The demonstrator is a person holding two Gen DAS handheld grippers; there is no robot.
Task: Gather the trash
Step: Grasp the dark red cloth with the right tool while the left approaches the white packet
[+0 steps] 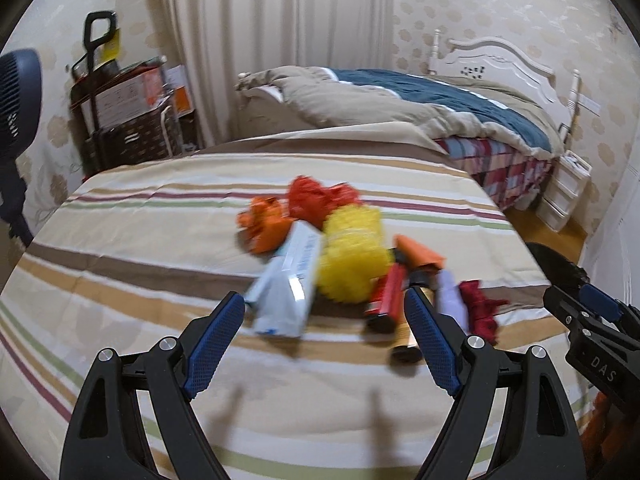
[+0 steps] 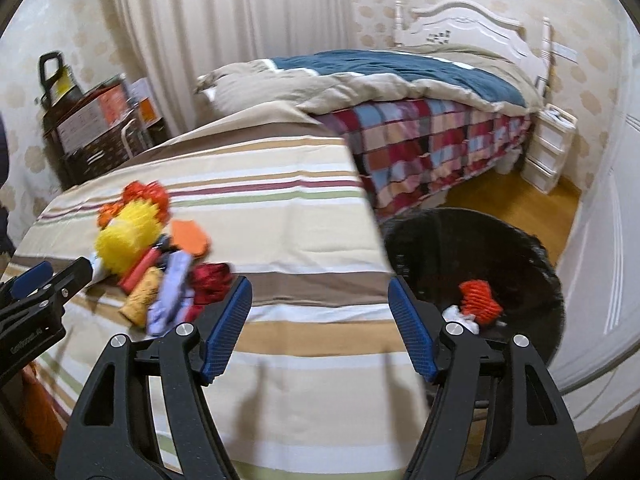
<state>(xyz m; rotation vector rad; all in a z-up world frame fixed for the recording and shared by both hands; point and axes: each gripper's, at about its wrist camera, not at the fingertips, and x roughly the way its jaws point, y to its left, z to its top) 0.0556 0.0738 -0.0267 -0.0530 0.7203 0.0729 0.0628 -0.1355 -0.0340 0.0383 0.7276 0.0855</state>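
Right wrist: bin (image 2: 520, 248) interior dark, contents perhaps partly hidden.

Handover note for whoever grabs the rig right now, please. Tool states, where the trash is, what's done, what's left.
Left tool: open, empty, pointed at the pile.
Right tool: open, empty, over the striped bedcover beside the round black bin.
Done: an orange crumpled wrapper and a white scrap lie in the bin.
Left: the pile on the bedcover: pale blue carton, yellow mesh ball, red crumpled bag, red tube, lilac wrapper, dark red wad, orange pieces.
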